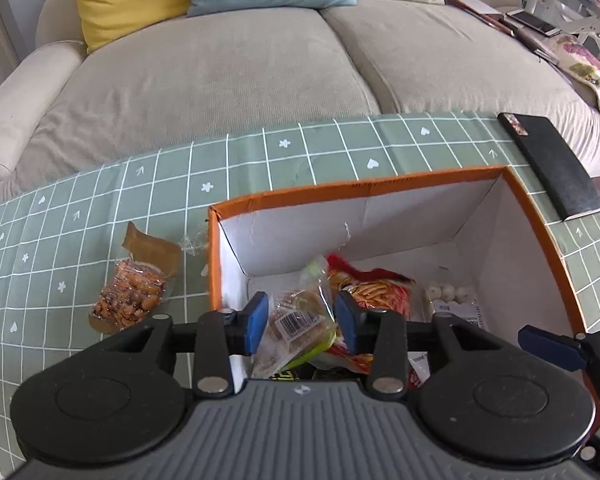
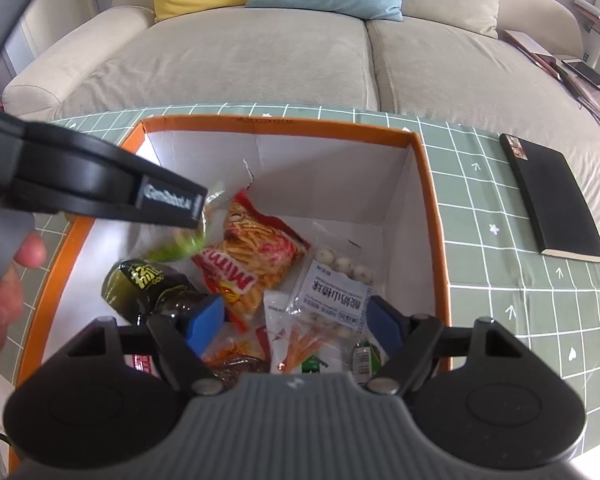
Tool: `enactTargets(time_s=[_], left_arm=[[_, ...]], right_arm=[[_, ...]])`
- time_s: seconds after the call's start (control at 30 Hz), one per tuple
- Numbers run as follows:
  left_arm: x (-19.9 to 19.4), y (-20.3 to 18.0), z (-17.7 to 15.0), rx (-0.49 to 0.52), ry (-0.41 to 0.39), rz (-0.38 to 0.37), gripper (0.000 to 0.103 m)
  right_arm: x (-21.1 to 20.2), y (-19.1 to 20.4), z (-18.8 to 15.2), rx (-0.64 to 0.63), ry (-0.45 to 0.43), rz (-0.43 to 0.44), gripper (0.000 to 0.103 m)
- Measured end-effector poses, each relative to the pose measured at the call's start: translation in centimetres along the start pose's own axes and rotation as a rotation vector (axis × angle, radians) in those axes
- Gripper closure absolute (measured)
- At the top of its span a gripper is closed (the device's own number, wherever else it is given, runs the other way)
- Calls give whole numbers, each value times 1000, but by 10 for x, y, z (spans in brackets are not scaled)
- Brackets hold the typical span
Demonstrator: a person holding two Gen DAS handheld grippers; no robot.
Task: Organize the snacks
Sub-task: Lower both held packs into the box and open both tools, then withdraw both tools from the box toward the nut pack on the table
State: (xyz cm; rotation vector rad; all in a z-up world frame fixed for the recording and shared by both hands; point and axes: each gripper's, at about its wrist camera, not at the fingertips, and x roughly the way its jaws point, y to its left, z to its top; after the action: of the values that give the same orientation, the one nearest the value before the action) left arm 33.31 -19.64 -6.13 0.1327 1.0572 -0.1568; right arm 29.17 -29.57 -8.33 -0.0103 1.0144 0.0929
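An orange-rimmed cardboard box (image 1: 380, 186) with white inside walls stands on the green checked tablecloth and also shows in the right wrist view (image 2: 432, 184). My left gripper (image 1: 302, 322) hangs over the box's left part with a clear pastry packet (image 1: 298, 320) with a green edge between its blue pads; the packet looks blurred in the right wrist view (image 2: 184, 242). My right gripper (image 2: 296, 326) is open and empty above the box. Inside lie a red noodle-snack bag (image 2: 256, 256), a white ball-snack packet (image 2: 336, 292) and a dark green packet (image 2: 140, 284). A nut packet (image 1: 130, 296) lies on the cloth left of the box.
A black notebook (image 2: 552, 196) lies on the cloth right of the box. A beige sofa (image 1: 220, 72) with yellow and blue cushions stands just beyond the table. Books and a phone (image 1: 534, 22) sit on its right end.
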Motion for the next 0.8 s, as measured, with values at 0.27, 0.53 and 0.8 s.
enactTargets(time_s=[0.27,0.53,0.8], left_arm=[[-26,6,-2,-7,-22,-72,47],[-73,24,-8,-37,-111,-117,43],[-120,59,-32,-52,-251,-87,40]], right_arm=[[-9,5,-1,-2,-6,-11,27],[-32,18,2,-8,-47,-23,21],[-73,45,1,17,-139,7,17]])
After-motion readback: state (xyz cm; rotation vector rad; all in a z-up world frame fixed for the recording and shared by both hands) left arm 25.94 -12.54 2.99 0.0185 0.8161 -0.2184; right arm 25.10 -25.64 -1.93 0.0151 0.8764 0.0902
